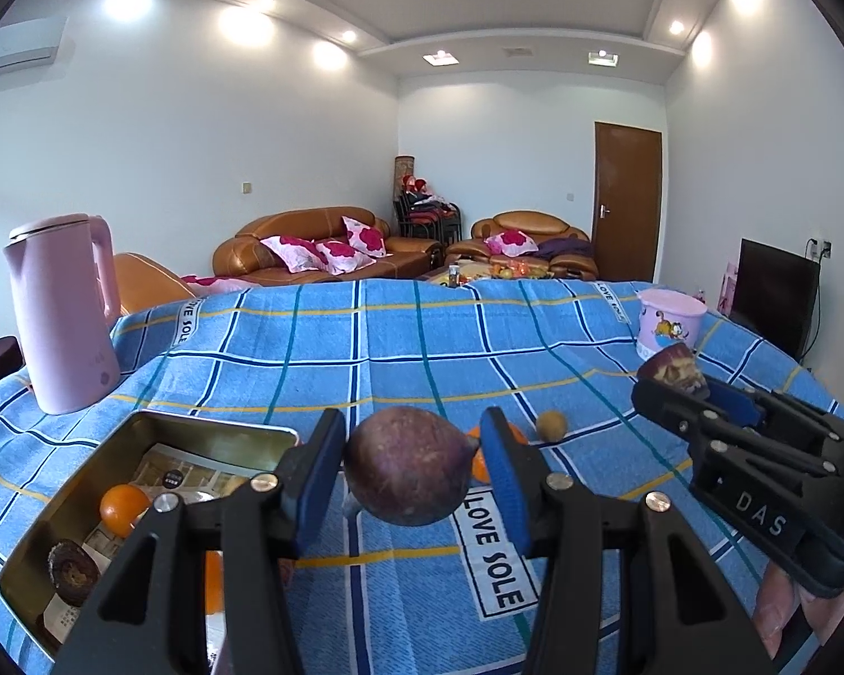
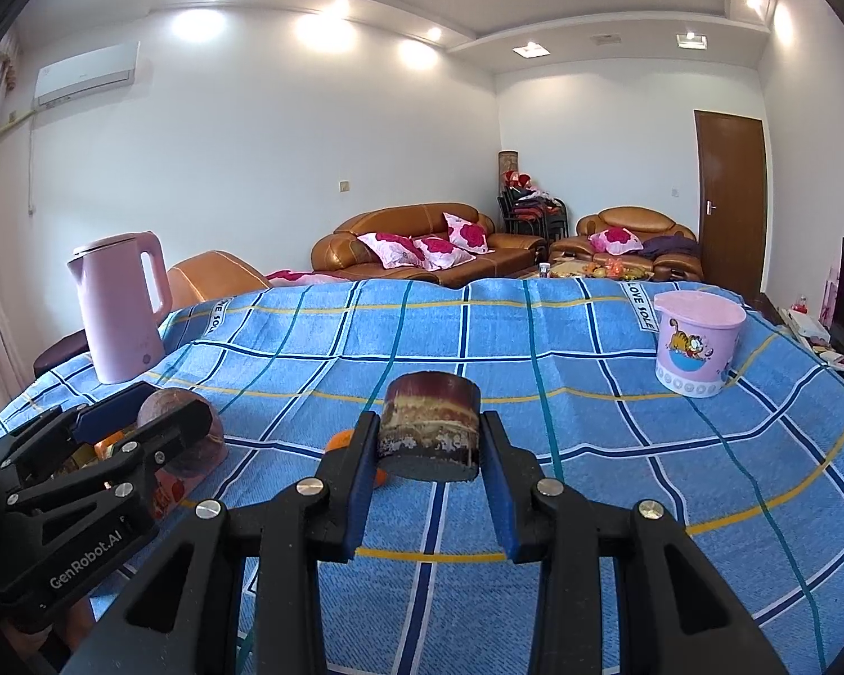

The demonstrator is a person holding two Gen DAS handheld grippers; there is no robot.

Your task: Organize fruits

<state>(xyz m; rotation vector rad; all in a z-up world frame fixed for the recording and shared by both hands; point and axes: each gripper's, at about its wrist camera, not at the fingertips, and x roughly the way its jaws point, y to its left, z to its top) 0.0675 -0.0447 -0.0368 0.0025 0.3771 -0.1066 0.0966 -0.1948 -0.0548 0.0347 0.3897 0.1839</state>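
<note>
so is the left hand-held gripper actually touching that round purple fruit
Touching. The left wrist view shows the left hand-held gripper with both blue pads pressed against the sides of the purple fruit, holding it above the cloth.

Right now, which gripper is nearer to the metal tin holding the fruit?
Left. The left gripper, shut on a round purple fruit, hangs just beside the metal tin, at its right edge. The right gripper, holding a cut fruit piece, is farther right.

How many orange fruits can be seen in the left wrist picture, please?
3. One orange lies in the metal tin, a second orange shows there behind the left gripper, a third orange sits on the tablecloth. More may be hidden.
</note>
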